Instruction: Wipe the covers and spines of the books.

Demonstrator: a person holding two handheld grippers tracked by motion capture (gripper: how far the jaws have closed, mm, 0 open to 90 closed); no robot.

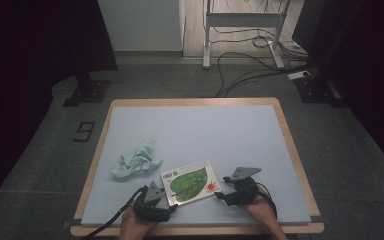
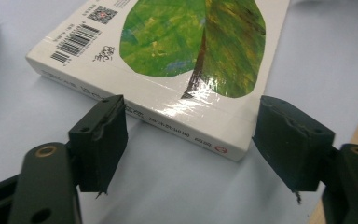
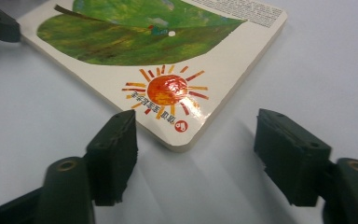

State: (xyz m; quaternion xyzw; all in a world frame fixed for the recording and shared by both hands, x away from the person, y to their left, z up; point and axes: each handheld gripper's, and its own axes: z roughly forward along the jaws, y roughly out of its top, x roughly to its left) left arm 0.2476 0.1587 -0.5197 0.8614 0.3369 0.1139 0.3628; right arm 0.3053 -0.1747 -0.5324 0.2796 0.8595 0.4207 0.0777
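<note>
Board book (image 1: pixel 190 181) with a large green leaf and a small orange sun on its white cover is seen lying flat on the pale blue mat (image 1: pixel 230 130), near the near edge and slightly left of the middle. It is turned at a slant, with its spine toward the near left and its sun corner toward the near right.

At the book's near left end the left gripper (image 2: pixel 191 140) is held low over the mat. Its jaws are spread apart, and the spine corner of the book is seen between them. One pad stands just at the spine edge, the other just beside the corner; no firm press on the book can be made out, so nothing is judged to be gripped.

At the near right the right gripper (image 3: pixel 196 144) is pointed at the rounded sun corner. Its jaws are likewise parted, with the corner reaching into the gap between them. Both pads are kept apart from the book, and bare mat is seen on either side of the corner.

A crumpled light green cloth (image 1: pixel 134 161) is left on the mat to the far left of the book, apart from it. A wooden table rim (image 1: pixel 300 150) is visible around the mat.
</note>
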